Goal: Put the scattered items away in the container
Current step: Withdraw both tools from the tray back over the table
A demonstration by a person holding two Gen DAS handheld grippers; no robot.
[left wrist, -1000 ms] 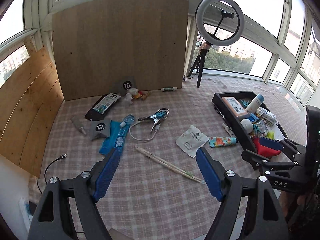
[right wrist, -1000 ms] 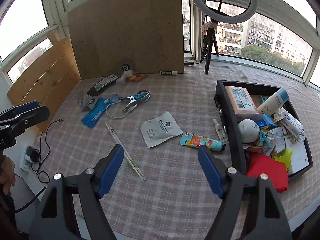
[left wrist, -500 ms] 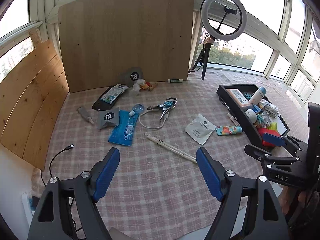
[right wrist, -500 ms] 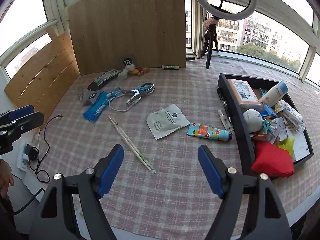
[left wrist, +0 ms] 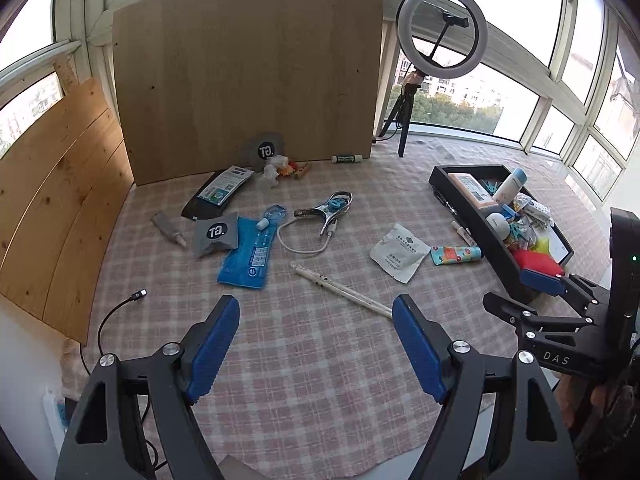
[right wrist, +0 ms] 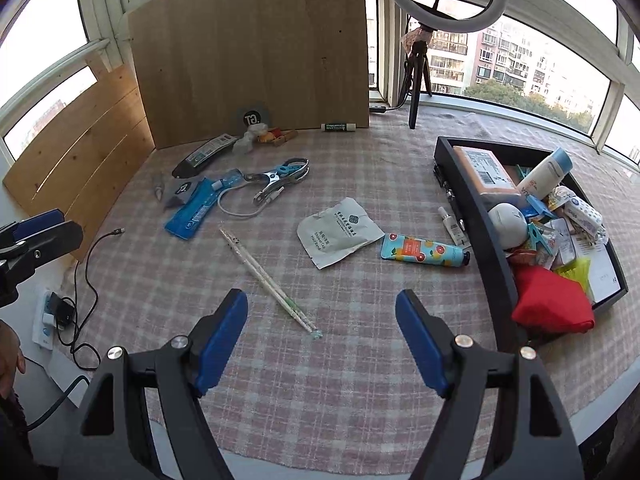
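Observation:
My left gripper (left wrist: 316, 322) is open over the near part of the checked cloth, nothing between its blue pads. My right gripper (right wrist: 322, 318) is open too, above the tip of the wrapped chopsticks (right wrist: 268, 278). Loose on the cloth lie a white sachet (right wrist: 338, 230), a colourful tube (right wrist: 424, 250), a small bottle (right wrist: 450, 220), a blue pouch (left wrist: 250, 254), a metal clamp (left wrist: 326, 212) with a white cable (left wrist: 304, 240), a grey packet (left wrist: 216, 232) and a dark packet (left wrist: 218, 194). The black tray (right wrist: 486, 240) at right holds several items.
A wooden board (left wrist: 248, 76) stands at the back, wooden planks (left wrist: 56, 188) at the left. A ring light on a tripod (left wrist: 442, 32) stands behind the tray. A glue stick (left wrist: 346, 158) and small toys (left wrist: 280, 168) lie by the board. A black cable (right wrist: 86, 268) hangs at the left edge.
Both grippers drew back towards the table's near edge, so the items look farther off. Both stayed open. Nothing on the cloth moved.

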